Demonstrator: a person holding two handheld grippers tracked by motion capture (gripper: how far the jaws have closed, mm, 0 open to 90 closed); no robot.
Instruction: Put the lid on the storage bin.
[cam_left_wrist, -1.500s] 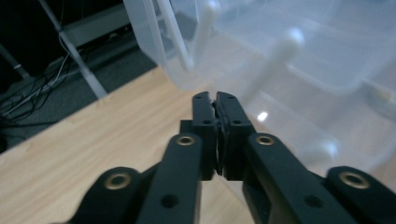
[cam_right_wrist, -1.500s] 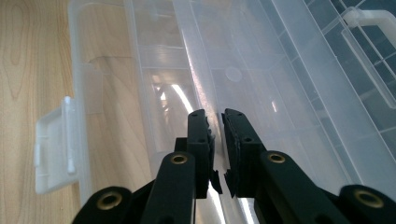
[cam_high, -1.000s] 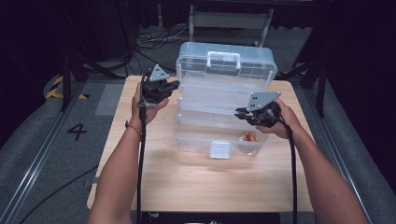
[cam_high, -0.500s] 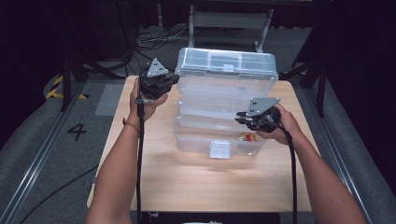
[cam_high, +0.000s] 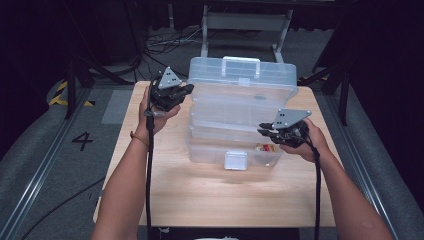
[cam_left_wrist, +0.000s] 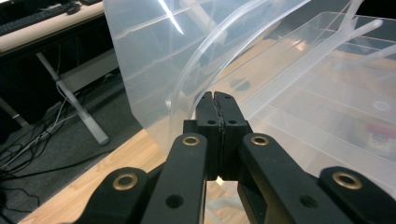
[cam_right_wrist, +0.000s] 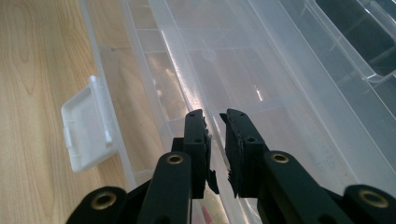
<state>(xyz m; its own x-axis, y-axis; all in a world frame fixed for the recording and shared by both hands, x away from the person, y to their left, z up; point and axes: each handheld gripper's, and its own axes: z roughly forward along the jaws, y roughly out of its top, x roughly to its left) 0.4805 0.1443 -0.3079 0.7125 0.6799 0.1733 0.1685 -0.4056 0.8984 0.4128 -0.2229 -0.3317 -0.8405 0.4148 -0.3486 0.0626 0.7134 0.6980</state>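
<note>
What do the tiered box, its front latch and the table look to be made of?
The box looks like clear, glossy plastic: the table and its contents show through, and its edges glint. The latch seems to be cloudier white plastic, half see-through. The table appears to be pale wood or wood-look laminate with visible grain and a matte finish.

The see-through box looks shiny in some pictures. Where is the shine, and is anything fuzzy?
Left gripper view: a bright white streak of glare on the raised lid. Right gripper view: small glints on the clear trays, and the white latch looks sharp. High view: the whole picture is soft, and the room behind the tackle box is dark.
</note>
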